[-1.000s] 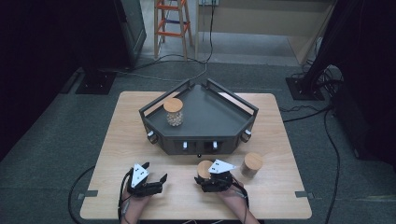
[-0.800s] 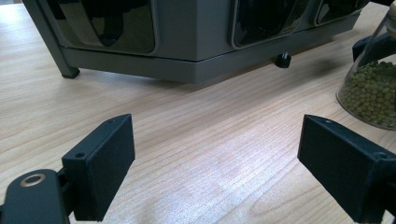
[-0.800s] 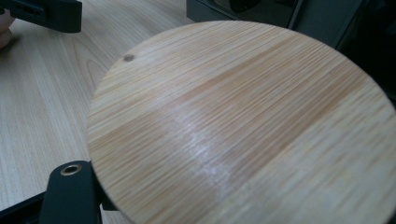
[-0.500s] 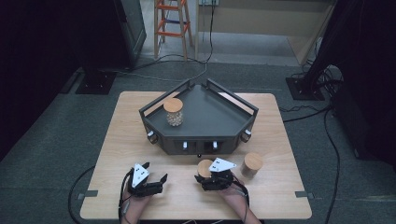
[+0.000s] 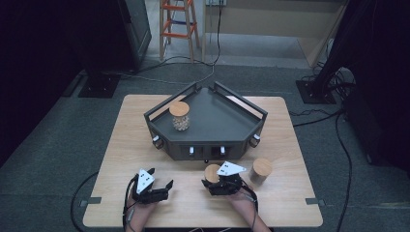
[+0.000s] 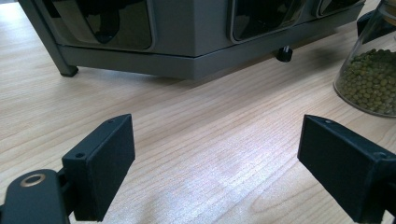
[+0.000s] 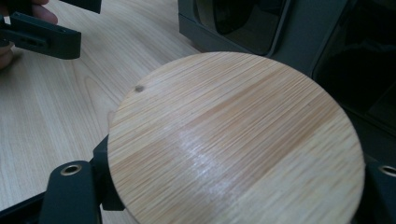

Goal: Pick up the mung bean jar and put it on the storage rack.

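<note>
Low in the middle of the high view, the jar [image 5: 212, 173] with a wooden lid stands on the table [image 5: 121, 145], clamped between the right gripper's [image 5: 215, 186] jaws. Just right stands another jar [image 5: 261, 169]. Above sits the dark tray [image 5: 217, 125]. At lower left, the left gripper [image 5: 162, 186] rests with jaws wide apart, empty.

Light wooden table [image 5: 121, 145] stands on grey carpet. Directly on it: a dark grey angular rack [image 5: 208, 140] at the far centre, and two wood-lidded jars in front of it, one jar [image 5: 212, 173] left of the other jar [image 5: 261, 169], apart.
</note>
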`<state>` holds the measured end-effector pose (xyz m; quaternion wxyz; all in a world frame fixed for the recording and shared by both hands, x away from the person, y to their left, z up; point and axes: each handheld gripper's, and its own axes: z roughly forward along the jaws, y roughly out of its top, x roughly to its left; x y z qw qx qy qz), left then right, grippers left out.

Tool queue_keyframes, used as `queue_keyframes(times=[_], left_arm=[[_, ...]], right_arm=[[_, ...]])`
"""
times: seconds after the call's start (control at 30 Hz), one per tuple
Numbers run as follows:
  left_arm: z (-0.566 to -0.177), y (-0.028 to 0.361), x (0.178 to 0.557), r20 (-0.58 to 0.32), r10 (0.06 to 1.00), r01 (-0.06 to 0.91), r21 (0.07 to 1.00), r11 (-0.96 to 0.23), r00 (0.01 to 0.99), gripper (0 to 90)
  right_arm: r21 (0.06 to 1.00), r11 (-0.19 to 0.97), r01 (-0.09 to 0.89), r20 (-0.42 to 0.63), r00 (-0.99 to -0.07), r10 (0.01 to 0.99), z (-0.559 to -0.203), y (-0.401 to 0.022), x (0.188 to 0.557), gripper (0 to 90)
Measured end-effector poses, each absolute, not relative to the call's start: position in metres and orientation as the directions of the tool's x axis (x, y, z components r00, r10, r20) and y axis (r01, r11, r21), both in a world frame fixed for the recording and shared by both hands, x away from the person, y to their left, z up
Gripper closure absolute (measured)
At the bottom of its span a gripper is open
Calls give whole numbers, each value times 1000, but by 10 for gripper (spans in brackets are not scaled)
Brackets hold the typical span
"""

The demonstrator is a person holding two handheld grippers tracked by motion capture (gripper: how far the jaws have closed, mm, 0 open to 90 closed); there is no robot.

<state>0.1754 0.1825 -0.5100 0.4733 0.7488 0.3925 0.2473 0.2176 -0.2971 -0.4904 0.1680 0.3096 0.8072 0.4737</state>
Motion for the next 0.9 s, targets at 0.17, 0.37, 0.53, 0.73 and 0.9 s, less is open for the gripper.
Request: queue_keyframes(times=[0.17, 0.37, 0.53, 0.73, 0.9], left_arm=[[-510, 182, 175, 2, 821, 352, 903, -247, 571, 110], [-510, 182, 175, 0, 821, 353, 903, -246, 570, 110], [-509, 181, 176, -2, 824, 361, 899, -247, 567, 110], [-509, 183, 177, -10, 822, 364, 900, -241, 569, 110], [-509, 183, 177, -9, 821, 361, 901, -242, 571, 110]], right_arm=[[870, 362, 336, 19, -754, 656, -488, -296, 217, 254], [873, 360, 329, 16, -756, 654, -484, -296, 216, 254], [875, 362, 320, 10, -761, 649, -481, -296, 217, 254], [875, 364, 319, 7, -760, 650, -476, -298, 217, 253], [877, 359, 320, 8, -756, 655, -469, -298, 217, 253]])
